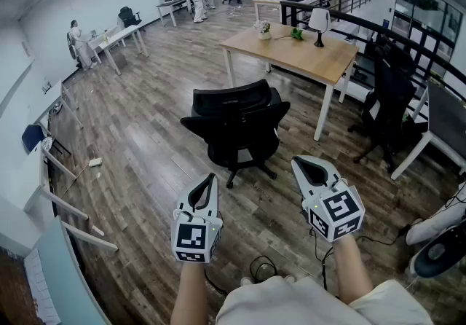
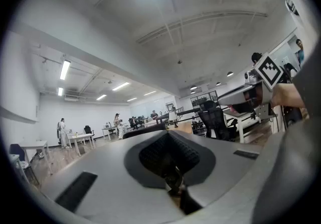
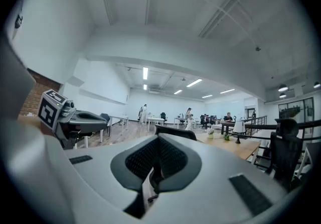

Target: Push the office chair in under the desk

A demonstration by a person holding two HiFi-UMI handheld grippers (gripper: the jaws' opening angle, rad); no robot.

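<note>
Hovering level, left gripper (image 1: 212,178) and right gripper (image 1: 299,162), jaws pressed together on nothing. Black office chair (image 1: 237,123) just ahead of both tips, wooden desk (image 1: 291,55) beyond it, apart.

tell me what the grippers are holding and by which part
Nothing. The left gripper and the right gripper are both shut and empty, short of the office chair.
</note>
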